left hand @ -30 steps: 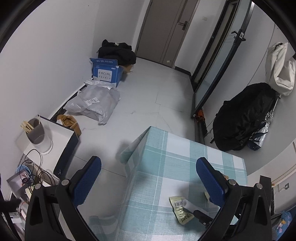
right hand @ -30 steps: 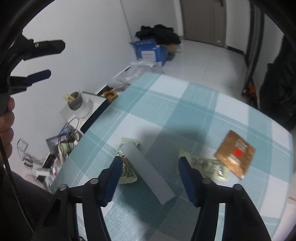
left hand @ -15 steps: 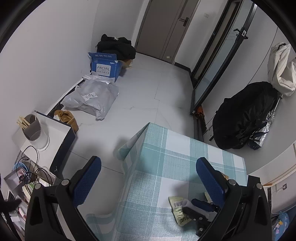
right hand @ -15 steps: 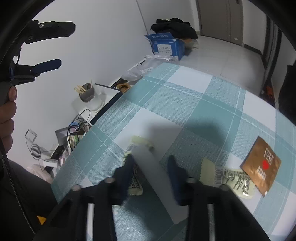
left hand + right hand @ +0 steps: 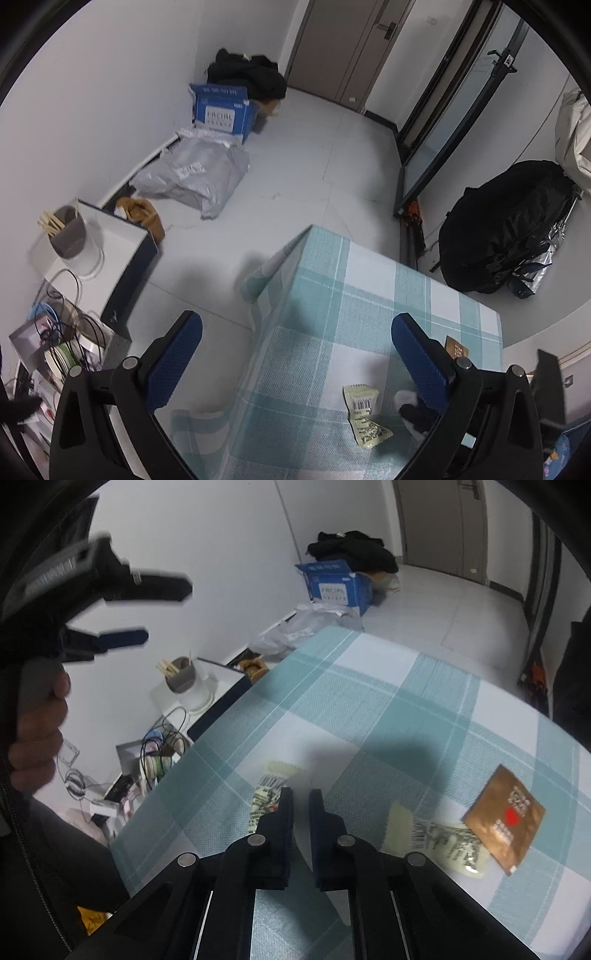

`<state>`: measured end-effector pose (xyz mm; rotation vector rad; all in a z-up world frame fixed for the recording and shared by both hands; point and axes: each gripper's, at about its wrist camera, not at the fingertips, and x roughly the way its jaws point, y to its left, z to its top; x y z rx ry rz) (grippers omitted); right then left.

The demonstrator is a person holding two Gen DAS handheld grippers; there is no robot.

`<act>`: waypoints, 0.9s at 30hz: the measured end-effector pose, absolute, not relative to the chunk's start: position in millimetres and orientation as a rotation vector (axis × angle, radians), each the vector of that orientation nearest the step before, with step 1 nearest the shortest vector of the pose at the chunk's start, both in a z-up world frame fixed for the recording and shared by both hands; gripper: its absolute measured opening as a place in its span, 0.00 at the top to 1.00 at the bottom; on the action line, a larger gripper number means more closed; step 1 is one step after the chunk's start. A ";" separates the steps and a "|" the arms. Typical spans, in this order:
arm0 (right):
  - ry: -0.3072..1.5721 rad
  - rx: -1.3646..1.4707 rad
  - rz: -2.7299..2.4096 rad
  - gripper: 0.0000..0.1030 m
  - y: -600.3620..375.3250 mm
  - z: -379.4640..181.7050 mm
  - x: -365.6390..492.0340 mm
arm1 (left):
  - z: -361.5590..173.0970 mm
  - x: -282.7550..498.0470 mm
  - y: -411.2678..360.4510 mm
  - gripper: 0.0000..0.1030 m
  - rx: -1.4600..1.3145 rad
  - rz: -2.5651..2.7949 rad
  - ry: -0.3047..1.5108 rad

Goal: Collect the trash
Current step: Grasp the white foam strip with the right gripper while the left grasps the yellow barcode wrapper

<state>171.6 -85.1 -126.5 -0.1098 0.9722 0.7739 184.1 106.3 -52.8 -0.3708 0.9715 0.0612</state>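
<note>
My right gripper point(image 5: 301, 797) has its fingers closed on a translucent white wrapper point(image 5: 302, 788) over the teal checked tablecloth point(image 5: 388, 709). A pale yellow wrapper with a barcode point(image 5: 266, 794) lies just left of its fingers. A second pale barcode wrapper point(image 5: 436, 838) and a brown sachet point(image 5: 504, 819) lie to the right. My left gripper point(image 5: 295, 328) is open and empty, held high off the table's left side; it also shows in the right wrist view point(image 5: 147, 613). In the left wrist view the yellow wrapper point(image 5: 364, 415), the sachet point(image 5: 456, 349) and the right gripper point(image 5: 413, 411) show.
A blue cardboard box point(image 5: 221, 110), a grey mailer bag point(image 5: 192, 177) and black clothes point(image 5: 247, 77) lie on the floor by the wall. A low white stand holds a grey cup point(image 5: 68, 232); tangled cables point(image 5: 62, 332) sit below. A black bag point(image 5: 506, 229) rests at right.
My right gripper's fingers have closed from wide open onto the white wrapper between them. My left gripper has risen slightly and stays open.
</note>
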 end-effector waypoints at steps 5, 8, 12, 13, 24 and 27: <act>0.929 -0.036 0.759 0.94 -104.0 -106.7 175.0 | -69.9 187.8 96.6 0.02 -0.371 0.046 1.067; 0.899 0.022 0.755 0.94 -118.9 -93.3 175.9 | -84.0 186.4 84.4 0.02 -0.369 0.010 1.122; 0.825 0.102 0.762 0.94 -142.7 -72.5 176.9 | -96.1 183.9 64.3 0.03 -0.305 -0.027 1.180; 0.812 0.117 0.763 0.94 -147.3 -68.8 177.5 | -98.2 183.3 58.1 0.03 -0.278 -0.038 1.189; 0.734 0.192 0.739 0.94 -190.2 -45.2 176.9 | -111.0 184.1 25.9 0.21 -0.107 -0.092 1.254; 0.727 0.200 0.725 0.94 -199.2 -44.2 176.3 | -118.1 186.5 20.6 0.34 -0.086 -0.100 1.290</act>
